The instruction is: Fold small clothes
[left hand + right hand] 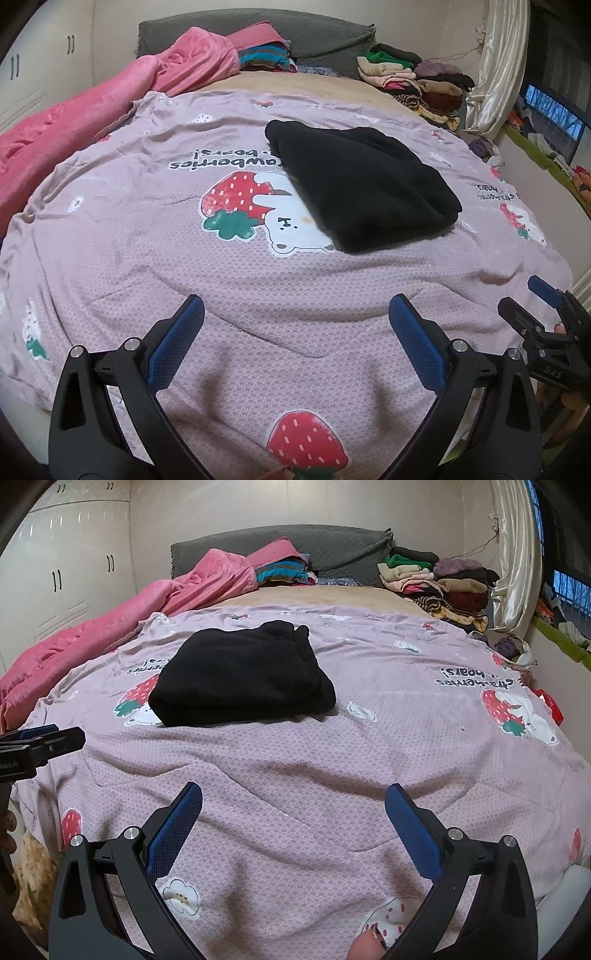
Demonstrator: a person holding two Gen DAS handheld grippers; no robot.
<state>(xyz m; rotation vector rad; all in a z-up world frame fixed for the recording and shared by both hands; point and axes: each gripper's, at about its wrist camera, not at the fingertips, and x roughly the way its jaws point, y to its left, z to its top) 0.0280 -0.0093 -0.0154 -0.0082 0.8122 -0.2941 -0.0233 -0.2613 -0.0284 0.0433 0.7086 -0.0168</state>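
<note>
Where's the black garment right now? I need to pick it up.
The black garment lies folded on the pink quilt, mid-bed, partly covering the strawberry-bear print; it sits ahead-right in the left wrist view, ahead-left in the right.

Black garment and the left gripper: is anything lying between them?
Nothing but bare bedspread. In the left wrist view, wrinkled strawberry-print fabric runs from the open left gripper to the folded black garment.
</note>
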